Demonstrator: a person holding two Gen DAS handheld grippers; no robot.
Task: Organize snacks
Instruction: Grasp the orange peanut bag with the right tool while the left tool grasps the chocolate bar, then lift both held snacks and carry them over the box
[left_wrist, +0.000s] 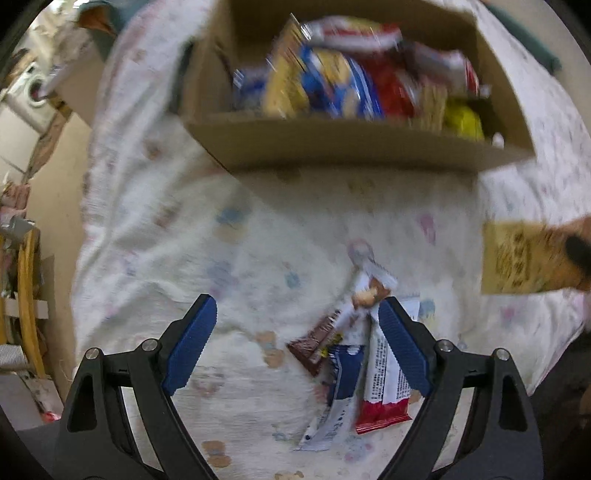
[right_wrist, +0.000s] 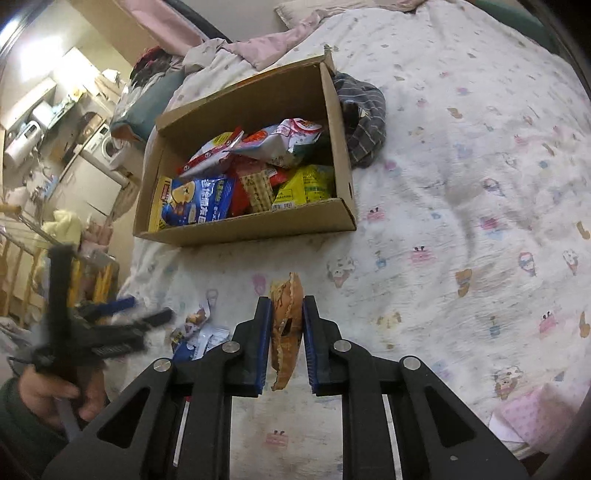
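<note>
The right hand-held gripper (right_wrist: 284, 332) pinches a tan, crinkled snack packet (right_wrist: 285, 317) edge-on above the bed (right_wrist: 461, 184). The left hand-held gripper (left_wrist: 297, 321) hangs spread over loose wrappers (left_wrist: 354, 354), near the cardboard box (right_wrist: 236, 230) full of bright snack bags

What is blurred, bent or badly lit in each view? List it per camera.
Left wrist view: motion smear over the brown cardboard box of snack packets and the tan packet at the right edge; the blue-padded left gripper stays sharp. Right wrist view: mostly crisp, with the orange-brown packet clear between the right gripper fingers; only the far gripper at the left edge smears. Both: fisheye bowing, dark corners, dim indoor light.
</note>
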